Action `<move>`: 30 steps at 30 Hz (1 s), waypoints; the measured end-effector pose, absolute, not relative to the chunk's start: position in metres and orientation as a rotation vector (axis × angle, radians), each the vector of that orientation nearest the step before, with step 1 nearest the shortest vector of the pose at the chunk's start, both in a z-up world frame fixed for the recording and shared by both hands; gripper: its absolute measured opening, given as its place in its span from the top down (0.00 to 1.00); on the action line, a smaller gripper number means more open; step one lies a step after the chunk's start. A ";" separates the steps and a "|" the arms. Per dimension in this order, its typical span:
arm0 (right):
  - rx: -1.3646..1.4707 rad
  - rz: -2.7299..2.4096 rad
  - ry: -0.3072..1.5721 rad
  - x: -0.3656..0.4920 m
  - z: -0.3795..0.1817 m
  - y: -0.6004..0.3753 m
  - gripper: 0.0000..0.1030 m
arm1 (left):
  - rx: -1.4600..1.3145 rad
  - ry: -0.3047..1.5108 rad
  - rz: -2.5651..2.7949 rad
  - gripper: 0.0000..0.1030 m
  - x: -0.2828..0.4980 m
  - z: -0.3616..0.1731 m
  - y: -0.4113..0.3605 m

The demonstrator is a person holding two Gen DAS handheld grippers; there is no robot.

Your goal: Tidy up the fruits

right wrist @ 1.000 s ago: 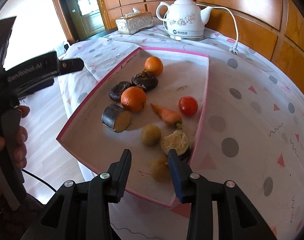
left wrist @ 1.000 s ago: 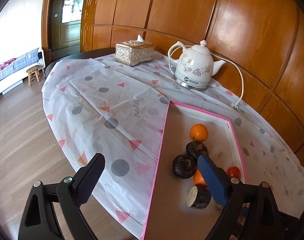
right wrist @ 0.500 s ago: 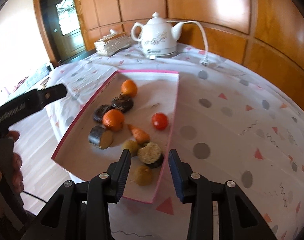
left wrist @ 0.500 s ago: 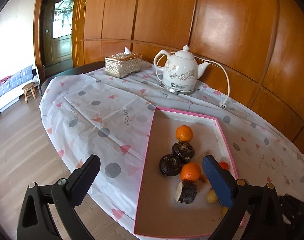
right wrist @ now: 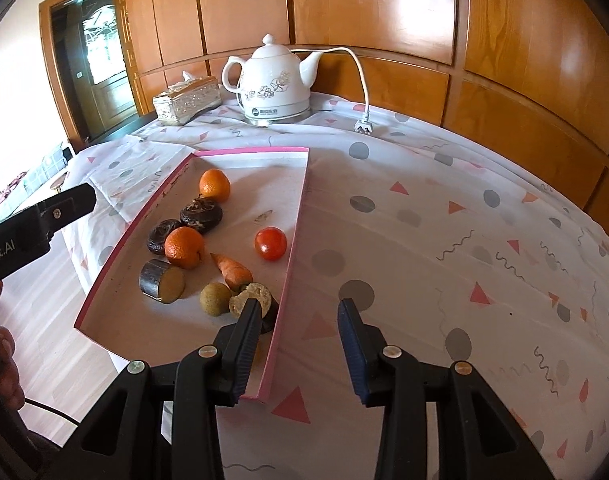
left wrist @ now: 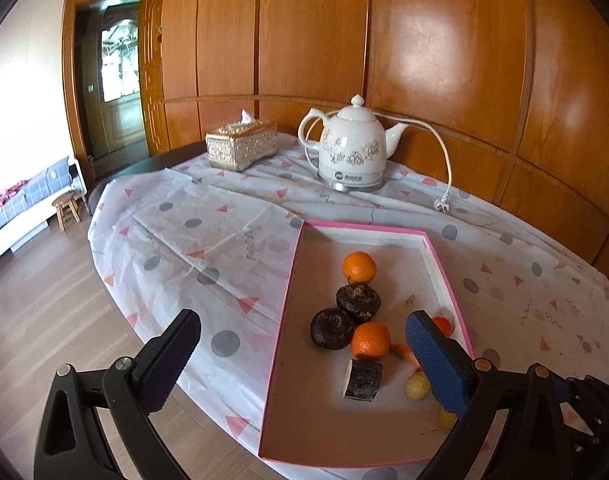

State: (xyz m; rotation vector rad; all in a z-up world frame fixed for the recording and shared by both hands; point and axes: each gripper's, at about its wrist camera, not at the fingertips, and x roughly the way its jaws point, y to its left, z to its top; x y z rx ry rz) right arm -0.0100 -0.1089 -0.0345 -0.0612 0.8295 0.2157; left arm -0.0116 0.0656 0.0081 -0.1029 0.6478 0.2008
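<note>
A pink-rimmed tray [right wrist: 300, 200] [left wrist: 282, 316] holds two oranges [right wrist: 214, 185] [right wrist: 183, 247], two dark round fruits [right wrist: 201, 215], a tomato [right wrist: 270, 243], a carrot [right wrist: 233, 269], a cut dark cylinder [right wrist: 160, 282], a yellow-green fruit [right wrist: 215, 298] and a cut brown fruit [right wrist: 251, 298]. My right gripper [right wrist: 300, 320] is open and empty, held above the tray's near right edge. My left gripper [left wrist: 300, 340] is wide open and empty, above the tray's left side; it also shows in the right wrist view [right wrist: 36, 220].
A white floral kettle [left wrist: 352, 152] with cord and plug [left wrist: 442, 204] and a gold tissue box [left wrist: 242, 146] stand at the back of the patterned tablecloth [right wrist: 444, 220]. Wood panelling lies behind. The table edge and floor lie to the left.
Both grippers have pulled back and up from the tray. The right gripper has shifted right, now over the tray's right rim, and its jaws have opened wider.
</note>
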 end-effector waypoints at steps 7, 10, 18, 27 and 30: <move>-0.088 0.177 0.785 -0.015 -0.029 -0.108 0.61 | -0.117 0.642 0.220 0.00 -0.014 0.009 0.067; -0.087 0.163 0.777 -0.014 -0.027 -0.110 0.61 | -0.111 0.635 0.222 0.00 -0.015 0.009 0.065; -0.089 0.163 0.780 -0.013 -0.028 -0.109 0.61 | -0.098 0.633 0.220 0.00 -0.014 0.009 0.062; -0.094 0.164 0.780 -0.013 -0.028 -0.108 0.61 | -0.107 0.635 0.218 0.00 -0.015 0.009 0.064; -0.095 0.165 0.780 -0.013 -0.028 -0.107 0.61 | -0.104 0.633 0.218 0.00 -0.014 0.009 0.064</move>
